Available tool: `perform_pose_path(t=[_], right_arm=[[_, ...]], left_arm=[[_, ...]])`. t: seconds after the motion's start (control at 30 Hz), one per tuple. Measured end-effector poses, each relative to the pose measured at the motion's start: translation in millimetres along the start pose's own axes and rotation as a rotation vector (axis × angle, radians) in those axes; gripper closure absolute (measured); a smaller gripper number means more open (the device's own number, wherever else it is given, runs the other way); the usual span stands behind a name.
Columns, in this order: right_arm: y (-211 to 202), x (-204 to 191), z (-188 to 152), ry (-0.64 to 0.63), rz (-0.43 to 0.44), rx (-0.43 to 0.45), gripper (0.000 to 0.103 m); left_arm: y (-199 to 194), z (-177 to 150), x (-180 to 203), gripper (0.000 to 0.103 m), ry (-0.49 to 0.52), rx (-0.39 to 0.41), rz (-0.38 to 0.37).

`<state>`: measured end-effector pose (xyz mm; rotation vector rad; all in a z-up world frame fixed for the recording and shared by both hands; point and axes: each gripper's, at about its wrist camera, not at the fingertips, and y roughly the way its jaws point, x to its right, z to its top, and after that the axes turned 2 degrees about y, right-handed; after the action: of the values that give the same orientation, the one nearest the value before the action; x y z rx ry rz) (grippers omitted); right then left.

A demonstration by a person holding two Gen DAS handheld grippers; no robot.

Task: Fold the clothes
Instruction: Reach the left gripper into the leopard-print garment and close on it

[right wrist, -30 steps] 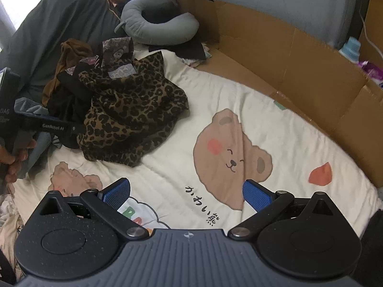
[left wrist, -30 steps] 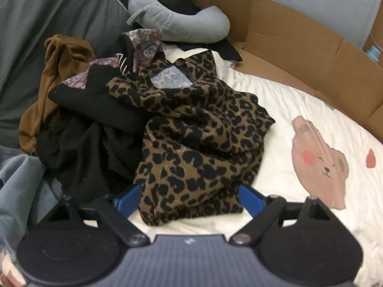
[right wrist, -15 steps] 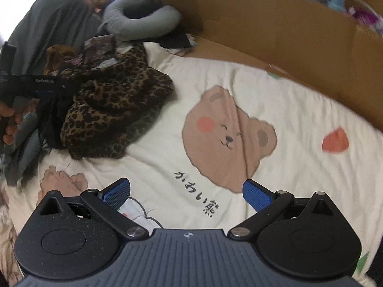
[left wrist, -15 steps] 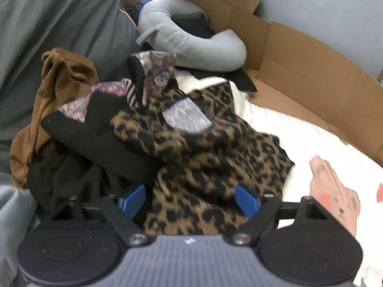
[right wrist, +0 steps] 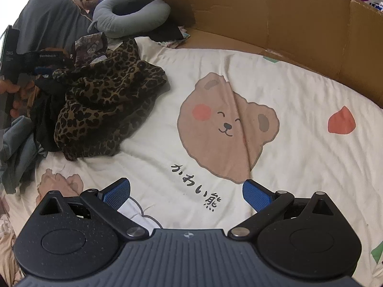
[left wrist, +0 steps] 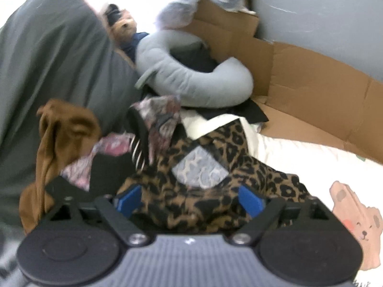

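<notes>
R gripper [right wrist: 186, 195]: jaws wide apart, nothing btwn them, poised over bare bear-print bed sheet [right wrist: 299, 100].
L gripper [left wrist: 189, 199]: jaws spread; have just been opening a bit wider w/ leopard-print garment [left wrist: 210, 191] bunched btwn the blue pads, which do not appear to clamp it.
Garment: on the bed's left side, atop the clothes pile [right wrist: 36, 110]; crumpled, no clear long axis.
Key relation: garment directly ahead of and under L jaws; well apart from R, up and to its left. L hand nearer, so likely makes the grab.
L view only: brown garment [left wrist: 62, 143], floral cloth [left wrist: 158, 112] behind leopard.
R view only: open sheet for folding; L gripper beside pile.
Far: grey neck pillow [left wrist: 191, 81], cardboard wall [right wrist: 287, 16].
</notes>
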<state>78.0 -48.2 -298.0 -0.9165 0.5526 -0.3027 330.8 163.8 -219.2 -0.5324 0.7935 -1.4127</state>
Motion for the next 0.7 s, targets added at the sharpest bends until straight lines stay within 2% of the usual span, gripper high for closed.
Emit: perform_pose_path(t=[0.13,0.33,0.4,0.53,0.57,0.63,0.7], right_arm=[[2,3,-1,0.011,0.004,-0.001,0.001],[5,12,-3,0.051,0.024,0.000,0.000],[5,13,-4,0.058,0.021,-0.001,0.001],[4,17,-5,0.067,0.018,-0.011,0.001],[4,17,-6,0.067,0.016,-0.010,0.001],[3,18,-7,0.066,0.012,-0.010,0.001],[4,20,-8,0.074,0.013,-0.012,0.001]], left_arm=[[22,12,0,0.012,-0.002,-0.044,-0.016],[56,1,9,0.010,0.009,-0.137,-0.050],[62,-3,11,0.010,0.028,-0.155,-0.041],[67,-6,8,0.012,0.004,-0.170,-0.075],[67,-7,8,0.018,0.005,-0.172,-0.084],[68,-7,9,0.037,0.010,-0.181,-0.111],[68,-8,9,0.071,0.009,-0.193,-0.136]])
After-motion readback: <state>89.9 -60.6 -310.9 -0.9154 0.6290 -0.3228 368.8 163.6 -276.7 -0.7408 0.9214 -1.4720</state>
